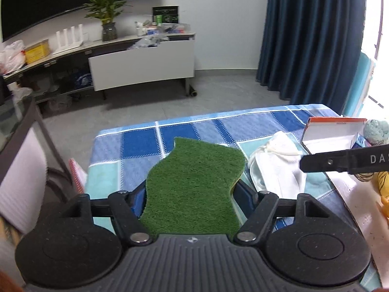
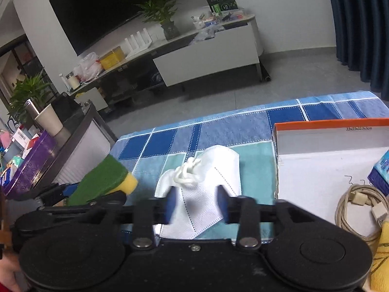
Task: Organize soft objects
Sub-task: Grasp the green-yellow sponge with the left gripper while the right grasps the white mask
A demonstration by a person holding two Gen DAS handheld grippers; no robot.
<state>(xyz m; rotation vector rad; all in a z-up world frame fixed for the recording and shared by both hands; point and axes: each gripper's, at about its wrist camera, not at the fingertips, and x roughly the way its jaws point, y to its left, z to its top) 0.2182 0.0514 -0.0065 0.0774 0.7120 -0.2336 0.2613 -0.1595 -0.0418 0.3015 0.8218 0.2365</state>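
One soft item is up, the green-topped yellow scouring sponge (image 1: 194, 185) clamped in the left gripper (image 1: 192, 194) above the blue checked cloth (image 1: 218, 126), while the right gripper (image 2: 197, 204), jaws apart, straddles the white folded face mask (image 2: 206, 170) lying unlifted beside the orange-edged white cardboard box (image 2: 316, 170).

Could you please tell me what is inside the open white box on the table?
In the box a coiled beige cable, a blue packet and something yellow show; the rest runs out of frame.
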